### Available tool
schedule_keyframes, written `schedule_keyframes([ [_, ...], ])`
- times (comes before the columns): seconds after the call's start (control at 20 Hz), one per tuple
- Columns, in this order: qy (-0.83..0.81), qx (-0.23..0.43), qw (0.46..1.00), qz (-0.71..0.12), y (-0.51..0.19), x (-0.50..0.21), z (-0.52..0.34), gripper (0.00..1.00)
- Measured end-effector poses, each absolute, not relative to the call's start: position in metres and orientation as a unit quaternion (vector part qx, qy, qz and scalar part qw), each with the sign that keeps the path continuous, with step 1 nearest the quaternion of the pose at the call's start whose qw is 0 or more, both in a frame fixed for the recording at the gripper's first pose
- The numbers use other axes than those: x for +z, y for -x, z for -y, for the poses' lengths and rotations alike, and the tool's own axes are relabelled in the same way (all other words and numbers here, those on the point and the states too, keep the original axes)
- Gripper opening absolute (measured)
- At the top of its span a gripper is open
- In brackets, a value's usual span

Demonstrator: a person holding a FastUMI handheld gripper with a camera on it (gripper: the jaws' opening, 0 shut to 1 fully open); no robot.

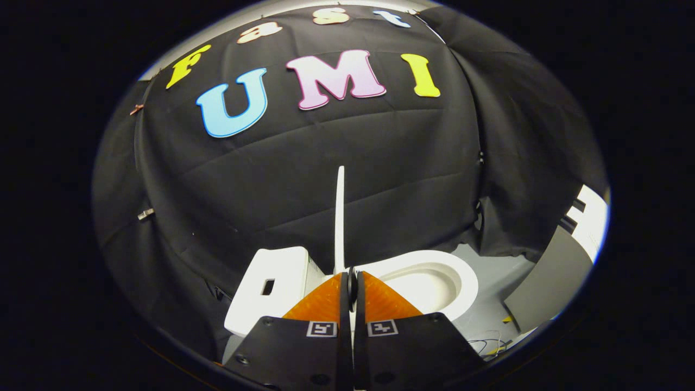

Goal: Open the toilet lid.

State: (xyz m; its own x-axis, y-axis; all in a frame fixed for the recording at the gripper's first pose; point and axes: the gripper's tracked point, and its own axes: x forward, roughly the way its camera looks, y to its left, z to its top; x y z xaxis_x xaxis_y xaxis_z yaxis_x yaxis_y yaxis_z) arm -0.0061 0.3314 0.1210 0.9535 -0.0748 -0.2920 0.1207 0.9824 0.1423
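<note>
The tool point(351, 278) has its two fingers point(320, 307) pulled almost all the way together, with only a thin slit between them. The bottom edge of the toilet lid point(340, 217) sits right at that slit, at the fingertips. It looks like the fingers are pinching it, but the spot is too small to be sure both press on it. The lid is white and stands straight up. It is seen from its thin side, so it looks like a tall narrow strip going up from the fingertips in front of the black cloth wall point(271, 179). Just past the fingers on one side is the white toilet tank point(271, 293). On the other side is the round white toilet bowl point(434, 282), open on top. The toilet stands on a gray floor point(488, 282). A gray board point(548, 282) leans near the bowl, and some thin wires point(491, 345) lie on the floor.
</note>
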Motion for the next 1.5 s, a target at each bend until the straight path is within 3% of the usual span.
schedule_keyframes([
  [0.5,-0.004,-0.087,0.990,-0.108,0.001,0.125,-0.415,0.06],
  [1.0,0.042,-0.061,0.991,-0.114,0.005,0.112,-0.477,0.06],
  [1.5,0.076,-0.022,0.990,-0.115,0.003,0.103,-0.506,0.13],
])
